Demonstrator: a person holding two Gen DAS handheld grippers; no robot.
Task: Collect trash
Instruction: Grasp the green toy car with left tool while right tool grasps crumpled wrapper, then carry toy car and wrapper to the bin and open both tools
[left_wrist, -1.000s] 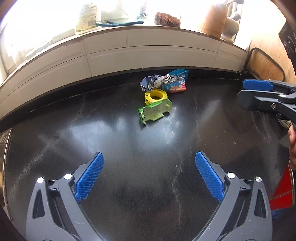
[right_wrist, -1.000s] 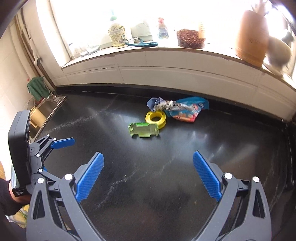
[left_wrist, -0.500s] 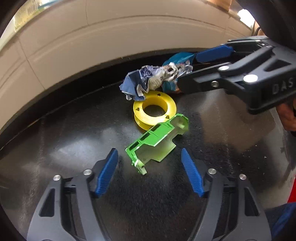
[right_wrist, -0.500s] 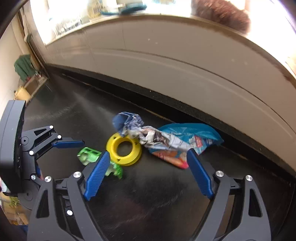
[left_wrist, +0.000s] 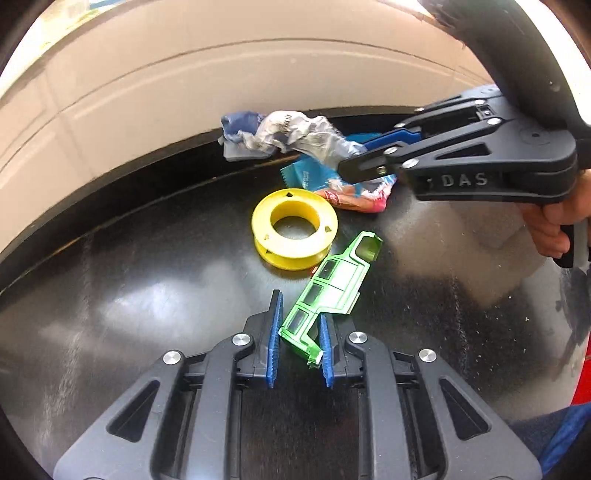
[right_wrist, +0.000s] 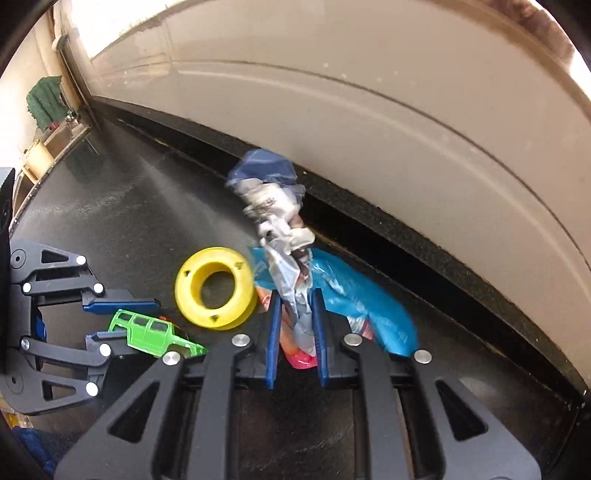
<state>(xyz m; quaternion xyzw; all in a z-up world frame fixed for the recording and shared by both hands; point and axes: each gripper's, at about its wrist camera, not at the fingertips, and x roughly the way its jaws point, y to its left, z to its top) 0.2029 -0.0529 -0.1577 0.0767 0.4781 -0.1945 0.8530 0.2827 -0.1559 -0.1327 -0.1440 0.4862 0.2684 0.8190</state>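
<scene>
Two grabs made, nothing lifted: L gripper (left_wrist: 297, 343) just closed on car (left_wrist: 332, 288), R gripper (right_wrist: 297, 339) on wrapper (right_wrist: 291, 295), both beside spool (left_wrist: 293, 230); bag (right_wrist: 369, 310) remains.

The black counter (left_wrist: 147, 295) lies bare to the left of the yellow spool (left_wrist: 294, 232) and toward the cameras. Behind the crumpled wrappers (right_wrist: 284, 236) the white wall (right_wrist: 369, 129) closes the way

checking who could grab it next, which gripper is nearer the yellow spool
Left, narrowly. The left gripper, closed on the green toy car touching the yellow spool, sits just in front; the right gripper pinches the crumpled wrapper beside it.
</scene>
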